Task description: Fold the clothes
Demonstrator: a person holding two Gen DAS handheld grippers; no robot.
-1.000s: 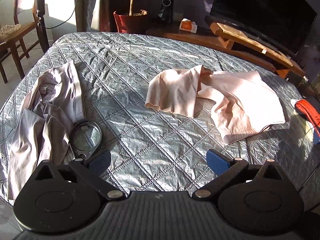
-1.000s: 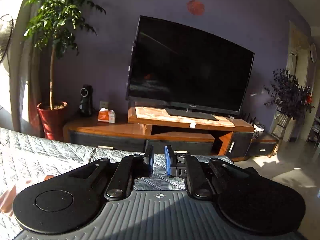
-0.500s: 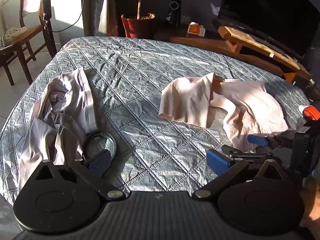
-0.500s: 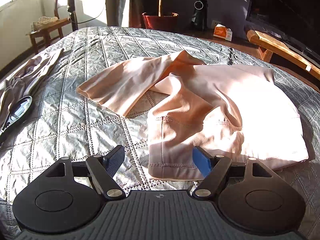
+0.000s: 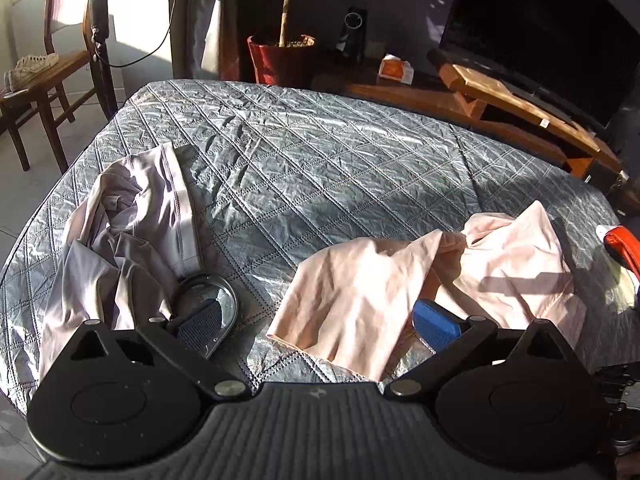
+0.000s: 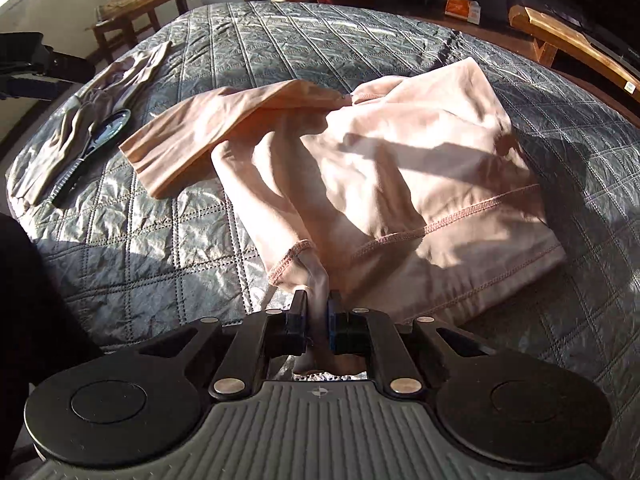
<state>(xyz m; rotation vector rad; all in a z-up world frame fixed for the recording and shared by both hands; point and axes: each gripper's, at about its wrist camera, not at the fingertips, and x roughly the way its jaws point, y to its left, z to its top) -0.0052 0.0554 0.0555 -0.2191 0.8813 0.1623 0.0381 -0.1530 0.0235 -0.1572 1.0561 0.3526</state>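
Two garments on quilted bedspread [image 5: 320, 168]. Right gripper [image 6: 317, 320] clenched on hem of pink shirt [image 6: 400, 168] (thin, limp, light); left gripper [image 5: 316, 320] released, should take opposite hem corner.

The pinched pink garment [image 6: 384, 184] edge disappears between the right tongs [image 6: 318, 316], its end hidden.

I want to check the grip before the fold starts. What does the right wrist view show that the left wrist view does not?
Only the right wrist view shows the right gripper shut on a hem corner of the peach garment, with the fabric pinched between its pads.

Only the left wrist view shows the left gripper open, holding nothing, above the garment's near sleeve, and the television.

Both show the quilted cover, the grey garment and the hand mirror beside it.
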